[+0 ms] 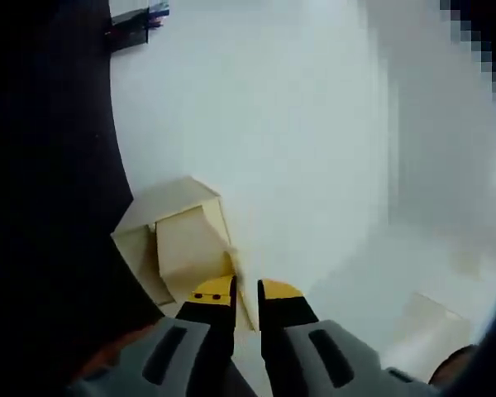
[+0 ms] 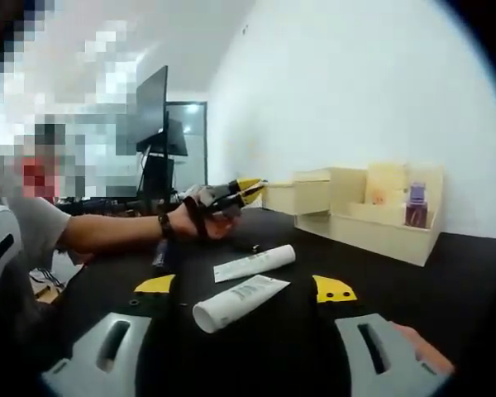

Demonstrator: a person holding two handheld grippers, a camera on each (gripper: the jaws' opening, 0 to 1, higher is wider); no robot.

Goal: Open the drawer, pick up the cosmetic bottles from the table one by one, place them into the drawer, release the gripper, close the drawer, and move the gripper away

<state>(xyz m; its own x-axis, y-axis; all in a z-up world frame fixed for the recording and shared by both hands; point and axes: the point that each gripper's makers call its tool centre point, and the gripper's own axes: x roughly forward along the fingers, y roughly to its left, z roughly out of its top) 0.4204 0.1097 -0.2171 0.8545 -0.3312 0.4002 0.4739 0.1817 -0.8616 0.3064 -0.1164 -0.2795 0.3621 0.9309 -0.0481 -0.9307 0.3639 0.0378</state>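
- Centre left of right gripper view: left gripper (image 2: 250,189) at pale wooden drawer (image 2: 296,197), narrow; could slip off and leave it shut.
- Lower centre: two white cosmetic tubes (image 2: 240,303) on black surface (image 2: 446,281), round, liable to roll.
- Bottom: right gripper (image 2: 246,289) wide, empty; could nudge tubes.

In the left gripper view the cream organizer (image 1: 178,240) is blurred, and its lower corner is hidden behind the left gripper (image 1: 245,291); a pale blurred shape (image 1: 426,327) at lower right cannot be identified. In the right gripper view, print on the two white tubes (image 2: 240,302) is too small to read, and the far monitor (image 2: 153,107) is dim.
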